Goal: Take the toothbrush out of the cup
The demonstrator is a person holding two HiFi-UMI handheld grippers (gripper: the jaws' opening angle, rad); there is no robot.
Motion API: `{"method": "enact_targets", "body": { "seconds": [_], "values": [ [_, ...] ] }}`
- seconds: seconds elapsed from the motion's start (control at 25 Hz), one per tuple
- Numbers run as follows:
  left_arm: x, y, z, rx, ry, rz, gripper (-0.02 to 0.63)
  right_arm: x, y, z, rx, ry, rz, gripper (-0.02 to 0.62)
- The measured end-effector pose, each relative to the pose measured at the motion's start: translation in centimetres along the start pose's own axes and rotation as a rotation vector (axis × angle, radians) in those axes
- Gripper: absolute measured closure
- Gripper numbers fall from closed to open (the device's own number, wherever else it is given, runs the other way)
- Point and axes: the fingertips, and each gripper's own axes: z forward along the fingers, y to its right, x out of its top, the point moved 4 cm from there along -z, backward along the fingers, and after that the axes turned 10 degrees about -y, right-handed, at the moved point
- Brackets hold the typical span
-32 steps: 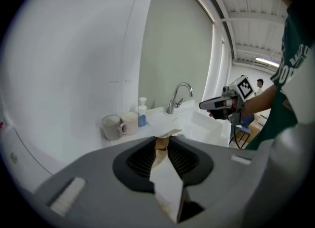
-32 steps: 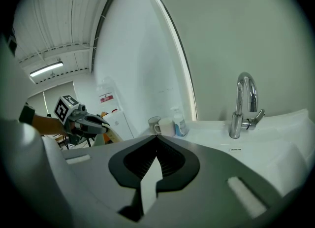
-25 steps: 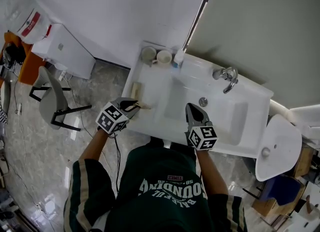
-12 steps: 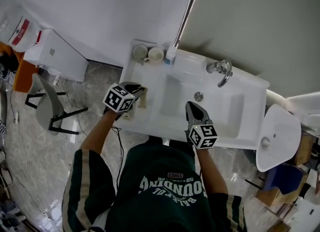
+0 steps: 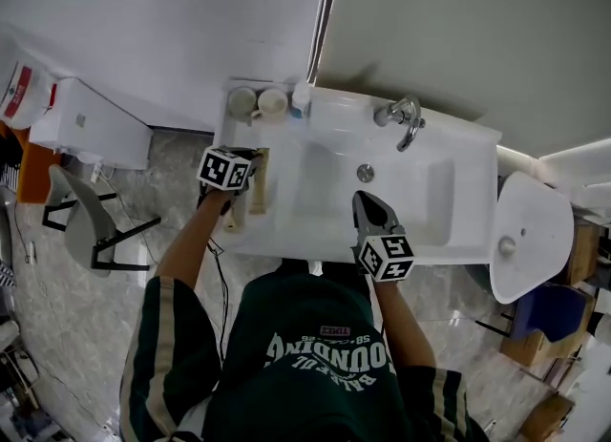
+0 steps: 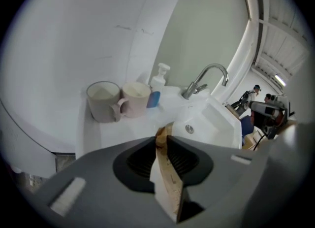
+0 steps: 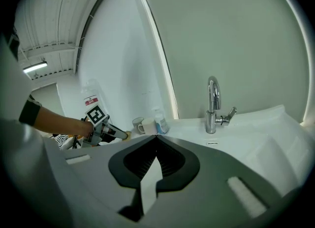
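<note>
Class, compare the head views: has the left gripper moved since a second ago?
Yes. The left gripper, shut on a tan strip, has moved along the sink's left edge toward the two cups; the gap to them has shrunk.

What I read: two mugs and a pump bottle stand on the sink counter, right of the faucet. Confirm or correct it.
Wrong side. The two mugs and the pump bottle stand on the sink counter, left of the faucet, not right of it. The head view shows this, and the left gripper view agrees.
</note>
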Motion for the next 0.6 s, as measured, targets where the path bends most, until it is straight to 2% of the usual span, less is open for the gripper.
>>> {"method": "enact_targets", "body": {
  "seconds": [0.16,0.36,0.6],
  "values": [
    [-1.8,-0.8,1.6,-0.001,-0.059,-0.048,0.479,-0.1,0.2,-0.2,-0.007,0.001,0.005,0.594],
    [-4.4,-1.0,3.4,0.006,-0.121,-0.05,0.479,-0.2,0.2,-0.7,-0.011,0.005,0.002,0.594],
    [-5.0,-1.2,2.3,0.021,-0.066,-0.079,0.44,-0.1,0.0,-1.0,-0.01,0.008,-0.012,0.594]
  ]
}}
